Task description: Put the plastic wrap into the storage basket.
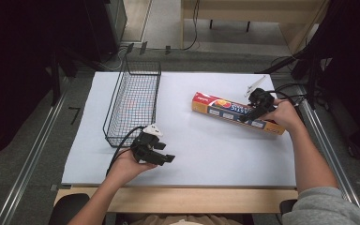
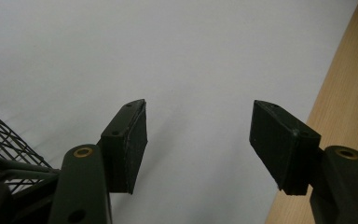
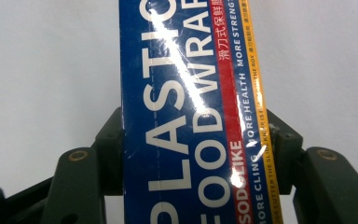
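A long blue, red and orange plastic food wrap box point(image 1: 215, 108) lies slantwise on the white sheet at the right of the table. My right gripper point(image 1: 251, 115) comes at it from the right and straddles it near its right end. In the right gripper view the box point(image 3: 191, 70) runs up between the jaws, and both pads sit against its sides. My left gripper point(image 1: 166, 159) hovers low over the sheet near the front, just right of the wire basket's near end. Its jaws point(image 2: 198, 140) stand apart with nothing but bare white sheet between them.
A black wire basket point(image 1: 114, 101) stands lengthwise at the left of the white sheet point(image 1: 206, 150); its corner point(image 2: 4, 135) shows in the left gripper view. The table's wooden front edge point(image 2: 340, 102) runs just beyond the left gripper. Metal rails flank the table.
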A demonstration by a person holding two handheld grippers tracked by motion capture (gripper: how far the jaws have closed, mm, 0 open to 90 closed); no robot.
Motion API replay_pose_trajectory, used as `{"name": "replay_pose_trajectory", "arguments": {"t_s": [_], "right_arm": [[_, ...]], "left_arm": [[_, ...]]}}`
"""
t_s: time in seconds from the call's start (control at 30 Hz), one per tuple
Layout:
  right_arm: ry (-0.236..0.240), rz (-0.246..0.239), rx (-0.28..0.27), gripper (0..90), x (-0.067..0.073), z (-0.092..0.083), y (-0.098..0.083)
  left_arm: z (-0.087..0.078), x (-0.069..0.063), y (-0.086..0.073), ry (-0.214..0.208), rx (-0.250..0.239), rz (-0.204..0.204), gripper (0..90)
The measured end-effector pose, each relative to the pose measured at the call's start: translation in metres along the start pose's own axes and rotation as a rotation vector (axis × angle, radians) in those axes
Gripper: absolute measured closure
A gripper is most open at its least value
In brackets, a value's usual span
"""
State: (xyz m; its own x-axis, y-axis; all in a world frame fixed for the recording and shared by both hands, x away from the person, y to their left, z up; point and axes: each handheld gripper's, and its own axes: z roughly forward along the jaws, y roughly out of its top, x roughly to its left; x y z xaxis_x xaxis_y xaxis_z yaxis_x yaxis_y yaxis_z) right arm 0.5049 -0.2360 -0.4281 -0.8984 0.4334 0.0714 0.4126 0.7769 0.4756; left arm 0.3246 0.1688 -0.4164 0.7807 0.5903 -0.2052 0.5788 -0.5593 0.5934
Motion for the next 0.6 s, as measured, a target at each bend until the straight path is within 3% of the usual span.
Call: {"name": "replay_pose_trajectory", "arguments": {"t_s": [0.17, 0.37, 0.6], "right_arm": [[0.005, 0.029, -0.035, 41.2, 0.017, -0.014, 0.005], [-0.026, -0.022, -0.043, 41.2, 0.047, -0.02, 0.011], [-0.03, 0.01, -0.083, 41.1, 0.063, -0.022, 0.005]], "left_arm": [[-0.002, 0.0, 0.003, -0.005, 0.002, 0.011, 37.0], [-0.003, -0.001, 0.005, -0.011, -0.003, 0.024, 36.9], [-0.003, 0.0, 0.008, -0.026, 0.005, 0.047, 36.2]]}}
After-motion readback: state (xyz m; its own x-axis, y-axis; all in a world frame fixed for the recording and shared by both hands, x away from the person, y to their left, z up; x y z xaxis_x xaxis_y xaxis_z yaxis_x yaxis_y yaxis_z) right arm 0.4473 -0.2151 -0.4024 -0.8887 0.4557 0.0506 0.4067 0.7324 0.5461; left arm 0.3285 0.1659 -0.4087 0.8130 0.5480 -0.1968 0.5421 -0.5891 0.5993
